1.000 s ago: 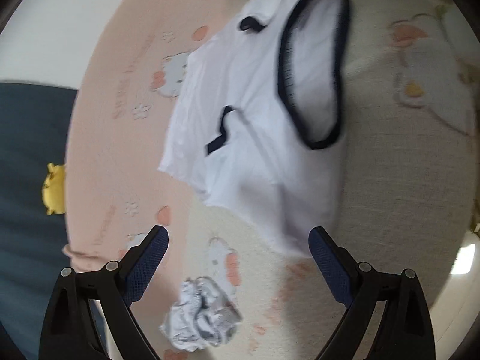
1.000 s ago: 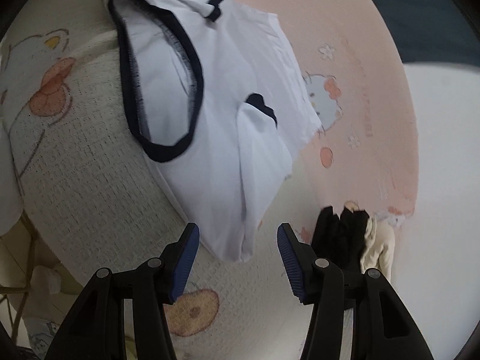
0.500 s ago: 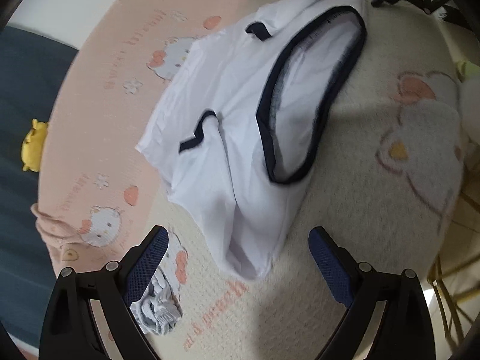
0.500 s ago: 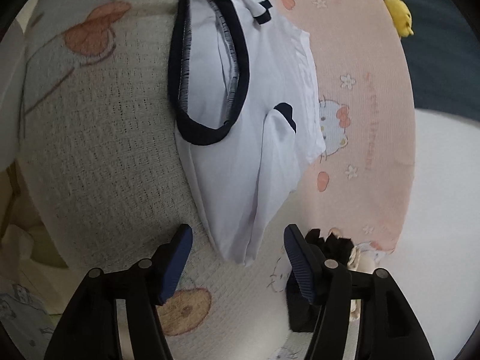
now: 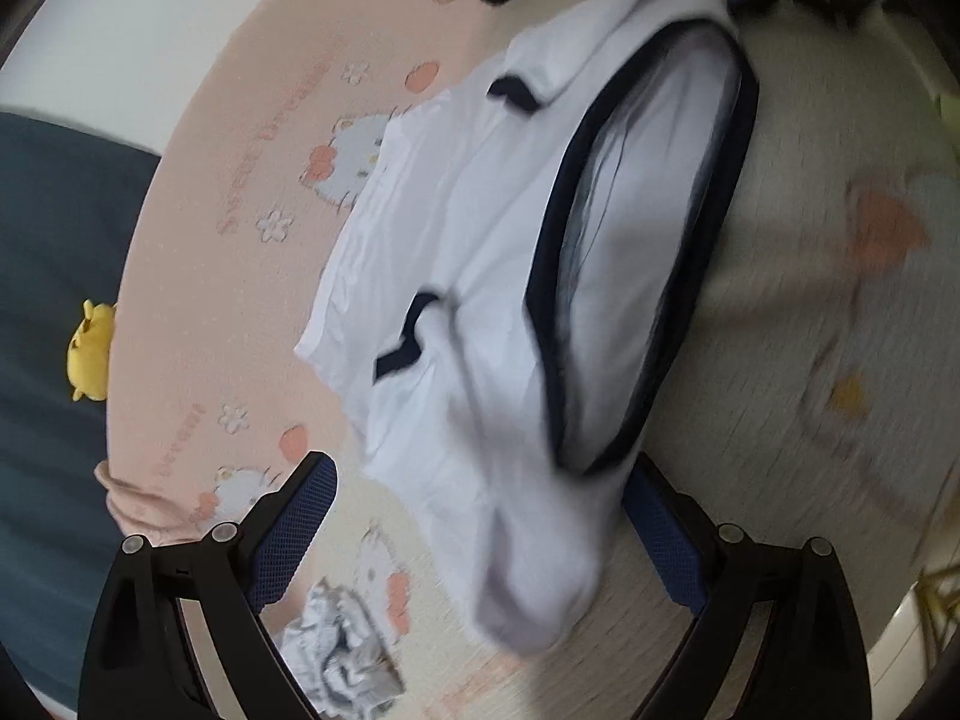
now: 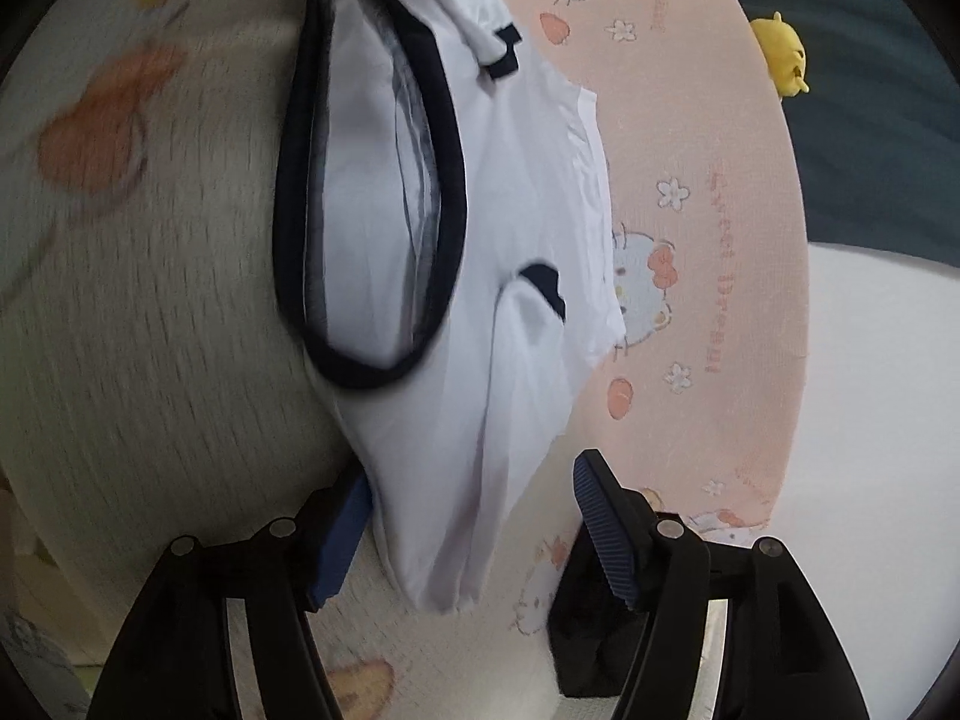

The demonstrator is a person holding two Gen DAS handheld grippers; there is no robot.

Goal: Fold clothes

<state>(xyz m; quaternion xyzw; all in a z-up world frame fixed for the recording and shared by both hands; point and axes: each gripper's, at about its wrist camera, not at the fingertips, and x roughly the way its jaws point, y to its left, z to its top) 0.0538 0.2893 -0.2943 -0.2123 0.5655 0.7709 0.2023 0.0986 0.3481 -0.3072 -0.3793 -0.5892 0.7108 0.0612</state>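
Shirt [image 5: 480,252], white with navy trim, lies spread on a cream blanket [image 5: 810,360] overlapping a pink sheet [image 5: 198,276], likely on a bed; hem toward both cameras, neck opening gaping. Flat spread suits folding; whether any fold is made I cannot tell. Left gripper [image 5: 480,534] has jaws wide apart, straddling one bottom corner; right gripper [image 6: 474,534] likewise apart around the other corner, cloth between the jaws but not clamped. Placement fits taking both corners for a lengthwise fold, or just having let them go. Count: one shirt, two grippers, one yellow toy [image 5: 90,348], one crumpled grey-white cloth [image 5: 342,654], one dark pile [image 6: 594,636] beside the right jaw.
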